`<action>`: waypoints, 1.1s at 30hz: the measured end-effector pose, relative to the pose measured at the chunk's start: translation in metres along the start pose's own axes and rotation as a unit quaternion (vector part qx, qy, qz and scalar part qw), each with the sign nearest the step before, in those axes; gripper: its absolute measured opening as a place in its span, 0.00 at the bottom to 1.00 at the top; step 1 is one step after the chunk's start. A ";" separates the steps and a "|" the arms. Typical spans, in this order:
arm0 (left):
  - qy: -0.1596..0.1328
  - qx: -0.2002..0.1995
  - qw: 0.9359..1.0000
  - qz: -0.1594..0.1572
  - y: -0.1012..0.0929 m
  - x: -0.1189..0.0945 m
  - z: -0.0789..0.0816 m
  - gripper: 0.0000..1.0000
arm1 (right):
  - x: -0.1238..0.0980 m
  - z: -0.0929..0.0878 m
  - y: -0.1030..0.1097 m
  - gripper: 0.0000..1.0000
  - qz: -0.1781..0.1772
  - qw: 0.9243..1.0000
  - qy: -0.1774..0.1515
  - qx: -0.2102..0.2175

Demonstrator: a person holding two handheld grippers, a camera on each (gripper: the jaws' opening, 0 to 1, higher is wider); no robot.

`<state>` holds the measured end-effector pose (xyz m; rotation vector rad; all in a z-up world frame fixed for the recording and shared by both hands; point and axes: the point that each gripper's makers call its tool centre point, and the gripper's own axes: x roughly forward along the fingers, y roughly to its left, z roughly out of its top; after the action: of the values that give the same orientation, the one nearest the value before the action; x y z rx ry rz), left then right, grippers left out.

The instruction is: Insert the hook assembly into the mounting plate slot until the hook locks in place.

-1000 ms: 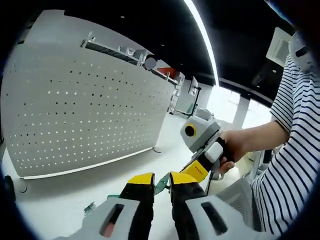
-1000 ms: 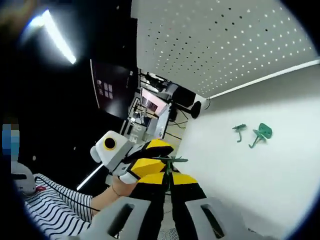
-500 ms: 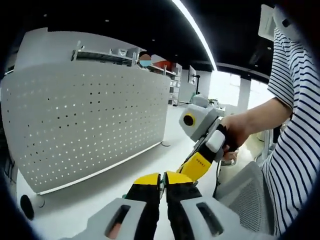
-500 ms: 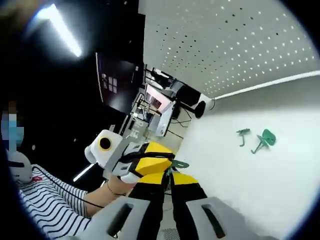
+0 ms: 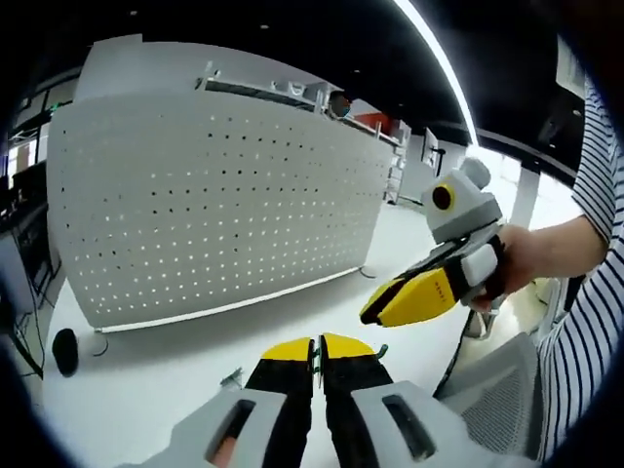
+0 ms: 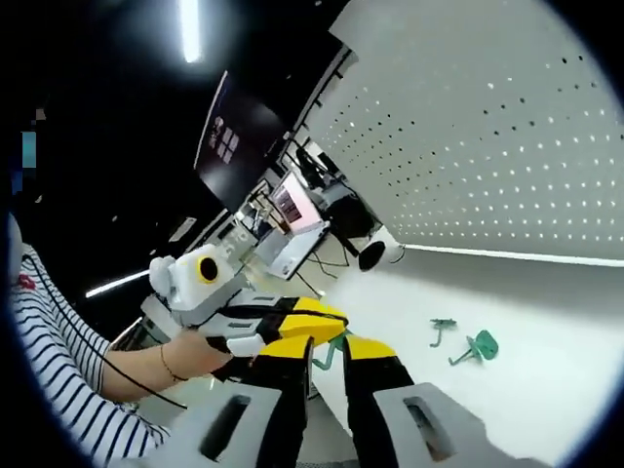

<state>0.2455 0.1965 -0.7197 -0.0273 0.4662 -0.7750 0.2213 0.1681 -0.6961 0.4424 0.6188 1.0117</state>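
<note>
Pegboard panel [image 5: 214, 195] takes 9 to 1 o'clock in the left gripper view and stands upright on the white table [image 5: 146, 390].

Left gripper [image 5: 317, 349]: jaws pressed together on a thin green part [image 6: 331, 348], which shows as a sliver between the yellow tips. I can't tell whether it's the hook assembly or the plate.

Right gripper [image 5: 369, 314] comes in from 3 o'clock with a hand [image 5: 531, 258] on it, tips just beside mine. In the right gripper view its jaws stand slightly parted. The green part sits in the gap, and I see no clamp on it.

2 loose green pieces are on the table at 4 o'clock in the right gripper view. They are a small hook [image 6: 442, 329] and a piece with a rounded plate [image 6: 476, 346], near each other and well apart from both grippers.

Handling judgement: small moulded plastic, so light, stiff and smooth. It can likely twist in a pinch and a thin stem may snap. I'd grip the flat plate faces and push along the slot axis, with no levering.
</note>
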 end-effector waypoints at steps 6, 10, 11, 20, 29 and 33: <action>0.015 -0.072 0.996 0.040 0.018 -0.006 -0.007 0.02 | 0.002 0.002 0.010 0.17 -0.021 0.993 0.017 -0.114; 0.014 -0.122 0.991 0.045 0.020 -0.007 -0.005 0.02 | 0.010 0.005 0.019 0.18 -0.028 0.987 0.024 -0.158; 0.017 -0.135 0.990 0.043 0.019 -0.007 -0.006 0.02 | 0.011 0.004 0.020 0.18 -0.030 0.985 0.029 -0.169; 0.020 -0.163 0.986 0.022 0.008 -0.001 0.000 0.02 | 0.025 -0.009 0.010 0.17 -0.061 0.967 0.073 -0.237; 0.011 -0.193 0.981 0.005 -0.002 0.002 0.000 0.02 | 0.032 -0.016 0.002 0.08 -0.071 0.956 0.097 -0.268; 0.008 -0.199 0.980 0.007 -0.002 0.000 -0.002 0.02 | 0.031 -0.015 0.000 0.05 -0.075 0.954 0.097 -0.273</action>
<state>0.2437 0.1952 -0.7210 -0.3903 0.6312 -0.6587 0.2230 0.1967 -0.7158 -0.1909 0.5096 1.0382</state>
